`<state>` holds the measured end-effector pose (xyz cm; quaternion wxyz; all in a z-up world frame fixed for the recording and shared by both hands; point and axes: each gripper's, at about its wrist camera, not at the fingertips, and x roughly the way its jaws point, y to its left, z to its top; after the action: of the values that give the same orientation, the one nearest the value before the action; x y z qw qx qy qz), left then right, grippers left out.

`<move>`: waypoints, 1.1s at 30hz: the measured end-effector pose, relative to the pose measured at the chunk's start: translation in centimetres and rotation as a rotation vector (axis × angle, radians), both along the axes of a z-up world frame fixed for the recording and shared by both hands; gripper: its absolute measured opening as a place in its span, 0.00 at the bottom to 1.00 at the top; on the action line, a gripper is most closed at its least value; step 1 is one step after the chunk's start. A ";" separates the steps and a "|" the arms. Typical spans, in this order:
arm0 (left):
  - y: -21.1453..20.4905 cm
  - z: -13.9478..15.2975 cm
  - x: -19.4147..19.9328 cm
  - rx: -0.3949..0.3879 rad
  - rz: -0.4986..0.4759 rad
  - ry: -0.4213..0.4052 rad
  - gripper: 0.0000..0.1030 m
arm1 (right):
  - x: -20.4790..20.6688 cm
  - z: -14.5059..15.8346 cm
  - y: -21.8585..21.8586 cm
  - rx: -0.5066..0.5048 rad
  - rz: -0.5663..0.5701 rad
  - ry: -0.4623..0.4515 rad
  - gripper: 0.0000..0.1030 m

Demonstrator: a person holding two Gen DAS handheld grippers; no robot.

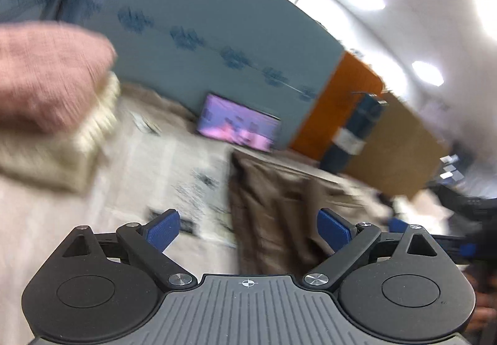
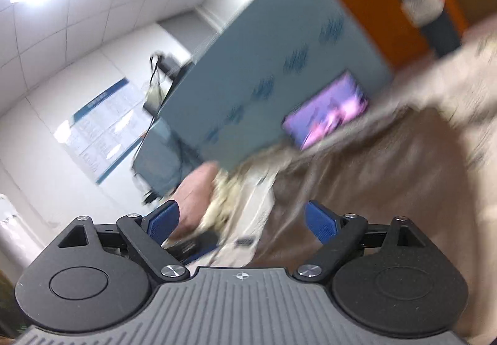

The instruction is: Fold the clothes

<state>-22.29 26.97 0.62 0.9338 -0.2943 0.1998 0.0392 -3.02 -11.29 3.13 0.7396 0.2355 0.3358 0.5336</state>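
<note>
A brown garment (image 1: 273,208) lies rumpled on a pale patterned cloth-covered table (image 1: 161,165); in the right wrist view the brown garment (image 2: 388,177) fills the right half. A stack of folded clothes, pink (image 1: 46,78) on cream (image 1: 90,133), sits at the left; the pink item (image 2: 194,199) shows small in the right wrist view. My left gripper (image 1: 248,228) is open and holds nothing, above the garment's near edge. My right gripper (image 2: 242,222) is also open and holds nothing. Both views are blurred by motion.
A blue-grey partition (image 1: 192,34) stands behind the table, with a lit screen (image 1: 239,123) leaning at its foot. An orange panel (image 1: 335,106) and a brown board (image 1: 394,152) stand to the right. A poster (image 2: 96,124) hangs on the white wall.
</note>
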 end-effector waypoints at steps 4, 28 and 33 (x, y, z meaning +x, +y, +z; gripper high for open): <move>-1.5 -0.5 -1.1 -0.153 -0.075 0.031 0.95 | 1.9 0.2 -2.6 -0.072 -0.111 -0.034 0.88; -3.4 -4.0 4.6 -0.421 0.021 0.066 1.00 | 9.8 -4.4 0.4 -0.167 -0.011 0.120 0.80; -2.4 -2.9 4.3 -0.431 0.117 0.168 1.00 | 10.2 -5.1 -0.1 -0.171 -0.052 0.143 0.48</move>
<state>-17.94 24.60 -2.28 0.8256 -0.4938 0.2630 0.0739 7.15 -11.36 -1.96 0.7448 0.2179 0.4257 0.4654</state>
